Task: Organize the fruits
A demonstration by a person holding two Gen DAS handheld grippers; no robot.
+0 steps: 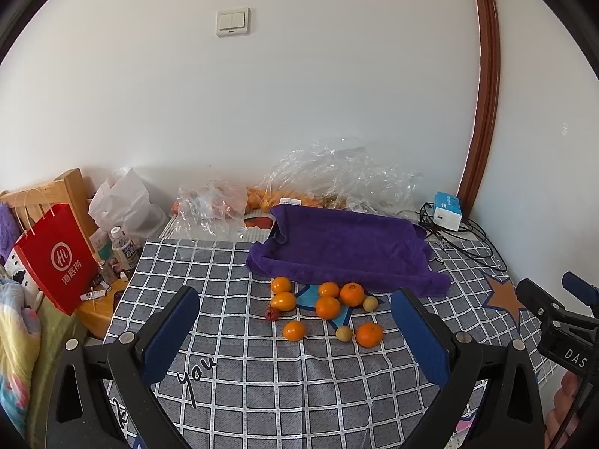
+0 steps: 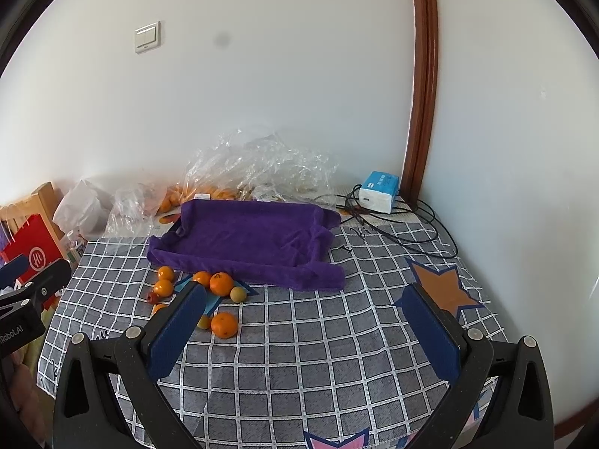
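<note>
Several oranges (image 1: 327,307) lie loose on the checked tablecloth (image 1: 262,374), with two small yellow-green fruits (image 1: 343,333) and a small dark red fruit (image 1: 271,313). Behind them sits a tray draped in purple cloth (image 1: 348,249), empty inside. My left gripper (image 1: 295,310) is open, above the table in front of the fruit, holding nothing. My right gripper (image 2: 307,303) is open and empty, to the right of the fruit (image 2: 224,324); its left finger (image 2: 176,333) hides some fruit. The purple tray (image 2: 243,239) lies beyond it.
Crumpled clear plastic bags (image 1: 337,176) with more oranges lie against the wall. A blue-white box (image 1: 447,209) and black cables (image 2: 411,228) sit at the back right. A red paper bag (image 1: 56,258), a bottle (image 1: 123,249) and a white bag stand left of the table.
</note>
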